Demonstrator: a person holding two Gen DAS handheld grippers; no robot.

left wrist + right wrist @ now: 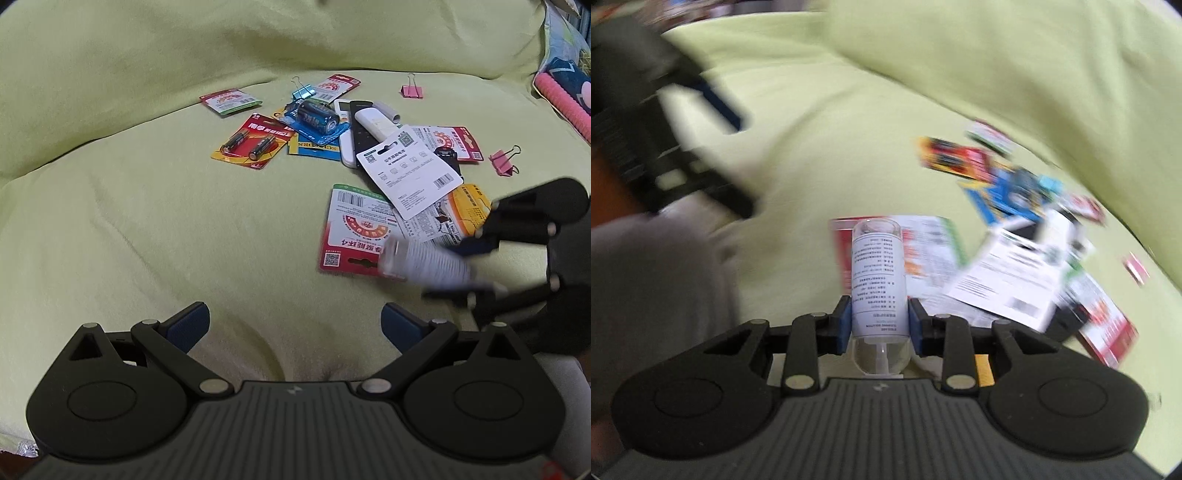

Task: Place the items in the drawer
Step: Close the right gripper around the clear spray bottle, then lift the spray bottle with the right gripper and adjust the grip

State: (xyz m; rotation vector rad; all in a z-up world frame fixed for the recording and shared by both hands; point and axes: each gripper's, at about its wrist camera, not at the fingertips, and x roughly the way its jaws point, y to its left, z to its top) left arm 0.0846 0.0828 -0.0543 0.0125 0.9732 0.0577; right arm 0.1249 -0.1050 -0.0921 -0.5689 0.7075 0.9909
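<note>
Bottle [879, 280], clear with a white label, is pinched between the pads of the right hand-held gripper [879, 325], above the green bedcover [147, 221]. Left hand-held gripper [295, 325] is spread, empty. No drawer in view; battery packs [251, 142], remotes [364, 125] and binder clips [412, 90] remain unplaced, so the task looks early.

Scattered across a yellow-green bedspread [147, 206] are three metal binder clips, two pink [412, 90] [504, 160] and one blue [302, 89], two white remote controls [373, 120], one clear labelled spray bottle [879, 280], and roughly eight printed battery cards [255, 142].
</note>
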